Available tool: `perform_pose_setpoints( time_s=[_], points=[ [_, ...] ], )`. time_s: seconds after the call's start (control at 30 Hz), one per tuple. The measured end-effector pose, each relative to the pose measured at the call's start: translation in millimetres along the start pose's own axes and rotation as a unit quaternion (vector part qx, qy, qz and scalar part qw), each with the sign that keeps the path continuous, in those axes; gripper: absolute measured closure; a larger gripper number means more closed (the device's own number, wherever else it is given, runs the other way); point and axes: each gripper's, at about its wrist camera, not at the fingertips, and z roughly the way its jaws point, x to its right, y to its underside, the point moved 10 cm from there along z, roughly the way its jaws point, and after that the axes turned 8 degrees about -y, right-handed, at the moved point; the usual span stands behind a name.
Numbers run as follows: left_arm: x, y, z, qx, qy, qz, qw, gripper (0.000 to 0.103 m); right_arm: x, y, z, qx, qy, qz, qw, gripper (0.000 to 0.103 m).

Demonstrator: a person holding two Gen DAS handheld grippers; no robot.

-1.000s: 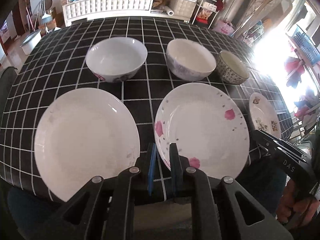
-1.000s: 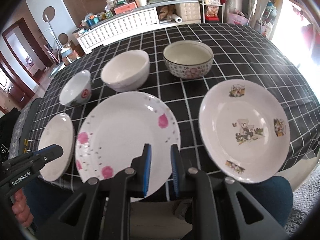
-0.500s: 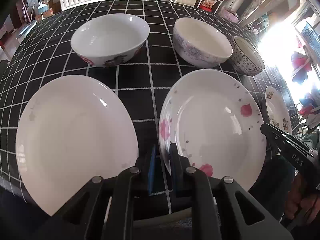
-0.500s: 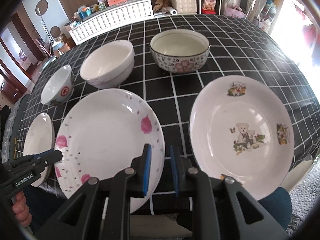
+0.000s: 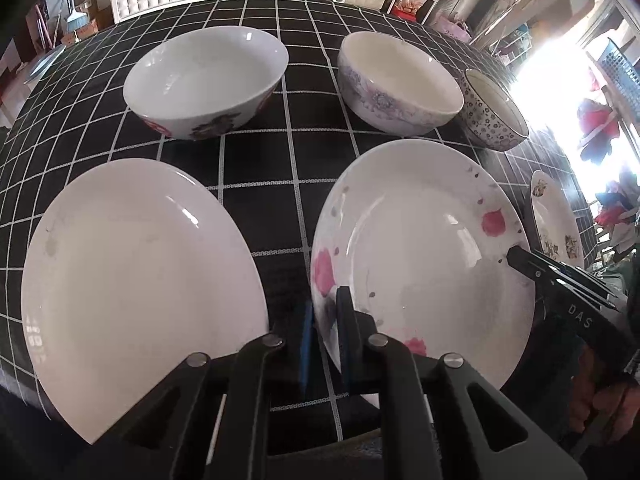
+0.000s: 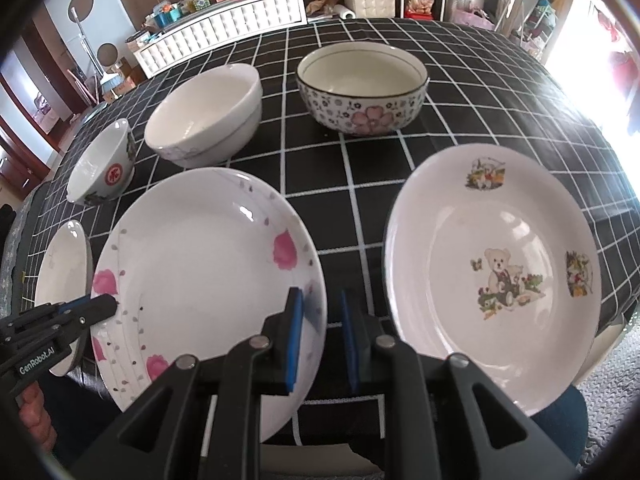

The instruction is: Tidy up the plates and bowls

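- The pink-flower plate [image 5: 424,248] lies on the checked tablecloth [image 5: 256,184], between the plain white plate [image 5: 136,276] and the teddy-bear plate [image 6: 496,268].
- Left gripper [image 5: 325,334] straddles that plate's near-left rim, jaws closing; contact seems likely but unclear.
- Right gripper [image 6: 320,328] straddles its near-right rim, jaws closing, not visibly pressing.
- Three bowls stand behind the pink-flower plate.
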Motion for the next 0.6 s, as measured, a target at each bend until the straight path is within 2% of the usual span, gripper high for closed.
perform_pose_setpoints(
  time_s=[0.27, 0.6],
  points=[
    [1.7, -0.3, 0.6, -0.003, -0.009, 0.0, 1.0, 0.094, -4.5, 0.8, -0.5, 0.0, -0.016, 0.003, 1.0, 0.085],
    [4.2, 4.5, 0.4, -0.013, -0.016, -0.004, 0.9998, 0.094, -1.4, 3.0, -3.9, 0.006, -0.013, 0.009, 1.0, 0.085]
  ],
)
